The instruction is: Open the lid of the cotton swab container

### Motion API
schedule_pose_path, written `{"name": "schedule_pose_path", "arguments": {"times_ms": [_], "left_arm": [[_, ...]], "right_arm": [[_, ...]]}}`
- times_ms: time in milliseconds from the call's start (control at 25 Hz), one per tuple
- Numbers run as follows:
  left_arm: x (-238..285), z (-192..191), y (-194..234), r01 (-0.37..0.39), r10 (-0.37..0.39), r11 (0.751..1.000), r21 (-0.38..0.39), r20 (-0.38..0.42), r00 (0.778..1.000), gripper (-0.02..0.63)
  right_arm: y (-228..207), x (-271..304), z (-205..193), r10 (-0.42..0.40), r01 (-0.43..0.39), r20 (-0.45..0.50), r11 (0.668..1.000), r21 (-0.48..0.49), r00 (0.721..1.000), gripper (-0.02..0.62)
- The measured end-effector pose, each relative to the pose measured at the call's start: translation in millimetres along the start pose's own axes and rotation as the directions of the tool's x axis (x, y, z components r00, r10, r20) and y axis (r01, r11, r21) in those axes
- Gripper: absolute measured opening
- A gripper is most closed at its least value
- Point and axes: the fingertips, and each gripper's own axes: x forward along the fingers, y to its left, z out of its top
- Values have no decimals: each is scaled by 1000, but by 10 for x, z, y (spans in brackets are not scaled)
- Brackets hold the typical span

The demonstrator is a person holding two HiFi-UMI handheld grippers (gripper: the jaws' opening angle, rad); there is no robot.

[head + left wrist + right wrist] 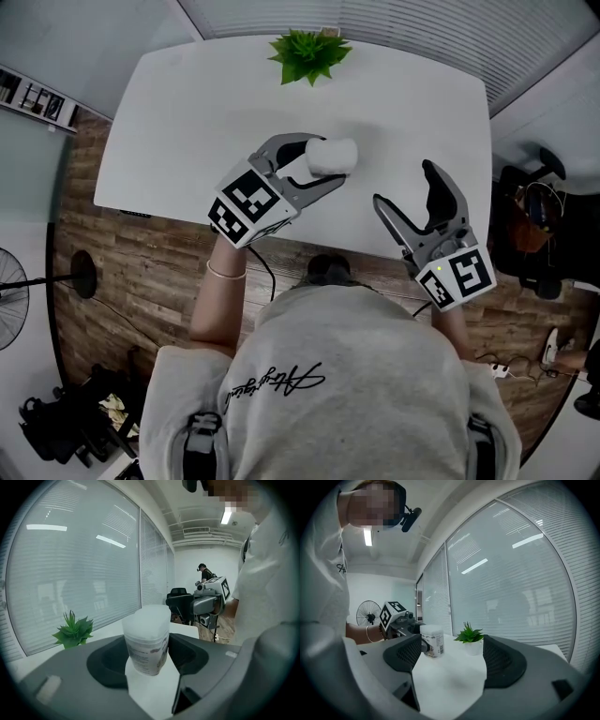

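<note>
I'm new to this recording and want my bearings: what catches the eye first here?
The white cotton swab container, lid on, is clamped in the left claw over the middle of the white table. To its right, the right claw gapes empty near the front edge. A small green potted plant sits at the far edge.

White table (187, 112), wood floor (141, 272), window blinds (394, 19)

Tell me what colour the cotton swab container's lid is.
Frosted white; the lid shows best in the left gripper view.
</note>
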Motion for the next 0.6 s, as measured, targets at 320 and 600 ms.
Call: {"name": "schedule_pose_path", "arguments": {"times_ms": [320,600], "left_arm": [[-156,208,-51,25,-25,999,30,-4,1000,256],[-158,161,-82,51,-51,999,16,8,999,256]], "right_arm": [[73,37,137,38,-38,9,998,-47,999,397],[299,159,381,229,-229,-5,969,-95,973,368]]}}
